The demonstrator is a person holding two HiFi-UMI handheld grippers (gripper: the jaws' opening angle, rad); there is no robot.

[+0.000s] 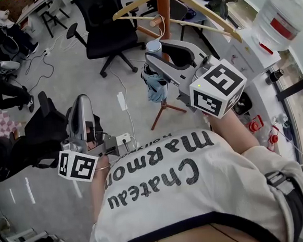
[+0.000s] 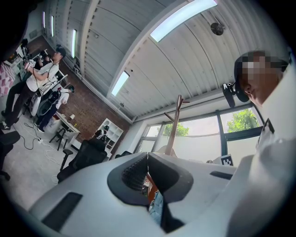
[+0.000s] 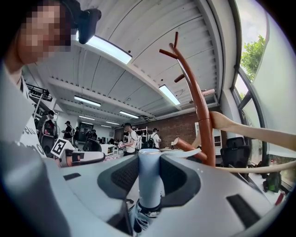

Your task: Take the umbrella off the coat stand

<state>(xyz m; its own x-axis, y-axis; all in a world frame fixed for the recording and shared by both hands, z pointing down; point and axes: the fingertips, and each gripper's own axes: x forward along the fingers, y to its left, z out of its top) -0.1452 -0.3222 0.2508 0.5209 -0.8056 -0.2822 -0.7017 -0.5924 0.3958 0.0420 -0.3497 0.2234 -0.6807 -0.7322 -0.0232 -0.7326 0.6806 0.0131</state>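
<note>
Office floor (image 1: 71, 93), one coat stand (image 1: 164, 7), one umbrella (image 1: 155, 87) — right gripper (image 1: 156, 52) clamping it, left gripper (image 1: 82, 105) closed.

Black office chair (image 1: 105, 32), wooden hanger (image 1: 205, 9), perhaps a white bucket (image 1: 284, 16).

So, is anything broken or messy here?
Nothing looks broken or spilled. The umbrella stands upright in the right gripper's jaws beside the coat stand, its white strap reaching toward a peg.
</note>
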